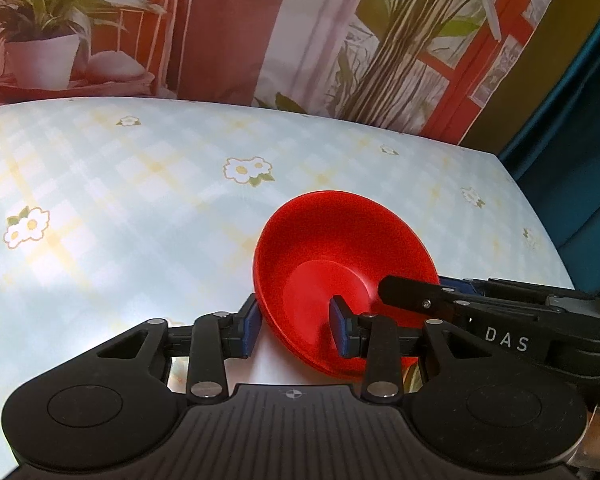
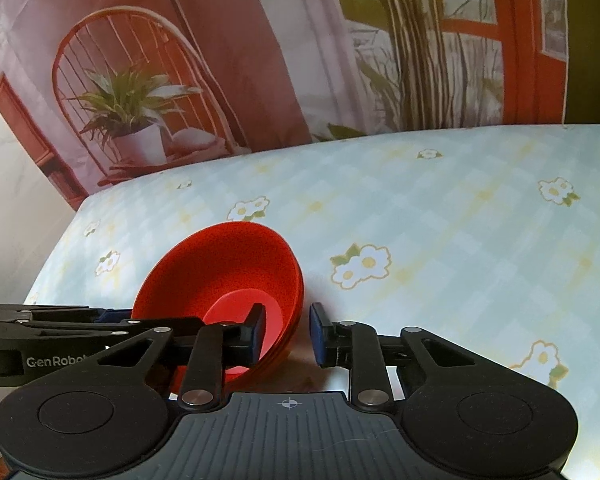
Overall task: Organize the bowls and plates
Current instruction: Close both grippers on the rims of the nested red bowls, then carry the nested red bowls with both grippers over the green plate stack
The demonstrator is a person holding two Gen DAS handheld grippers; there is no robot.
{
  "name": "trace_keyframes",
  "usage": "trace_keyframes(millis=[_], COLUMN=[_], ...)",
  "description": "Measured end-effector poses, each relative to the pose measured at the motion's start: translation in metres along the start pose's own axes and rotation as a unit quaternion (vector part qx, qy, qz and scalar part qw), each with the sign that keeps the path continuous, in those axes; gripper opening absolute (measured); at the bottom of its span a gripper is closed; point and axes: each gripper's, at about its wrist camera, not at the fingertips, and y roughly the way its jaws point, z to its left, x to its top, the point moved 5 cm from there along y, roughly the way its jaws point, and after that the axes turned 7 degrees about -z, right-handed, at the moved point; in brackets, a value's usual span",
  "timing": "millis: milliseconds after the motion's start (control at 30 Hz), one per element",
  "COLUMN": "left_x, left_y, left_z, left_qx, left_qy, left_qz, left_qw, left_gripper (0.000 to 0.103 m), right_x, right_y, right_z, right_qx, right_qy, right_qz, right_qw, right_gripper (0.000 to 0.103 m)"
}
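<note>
A red bowl sits on the flowered tablecloth, with stacked rims showing at its near edge. In the left wrist view my left gripper is open and straddles the bowl's near-left wall, one pad outside and the other inside. My right gripper reaches in from the right there. In the right wrist view the same red bowl sits left of centre. My right gripper is open astride its near-right wall, the left pad inside and the right pad outside. The left gripper's arm enters from the left.
The table is covered in pale blue cloth with white flowers. Its far edge meets a printed backdrop of curtains, plants and a chair. The table's right edge borders a dark teal curtain; its left edge shows in the right wrist view.
</note>
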Motion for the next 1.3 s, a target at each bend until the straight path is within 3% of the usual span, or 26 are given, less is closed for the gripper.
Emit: trace_keyframes(millis=[100,667,1300], left_x=[0.000,0.015,-0.013], left_y=[-0.001,-0.048,-0.100], left_z=[0.002,-0.012,-0.038], left_qx=[0.007,0.003,-0.016], left_qy=[0.000,0.009,0.033], left_qz=[0.000,-0.040,-0.056], left_qw=[1.0000,0.9991,0.9978], left_gripper=[0.027,0.027,0.027], right_x=[-0.001,0.022,0.008], right_y=[0.000,-0.032,-0.101], right_z=[0.002,0.017,0.029], right_qx=[-0.002,0.006,0.008], right_qy=[-0.002,-0.012,-0.018], right_qz=[-0.001,-0.045,-0.075], right_qw=[1.000,0.999,0.997], right_gripper=[0.019,0.016,0.016])
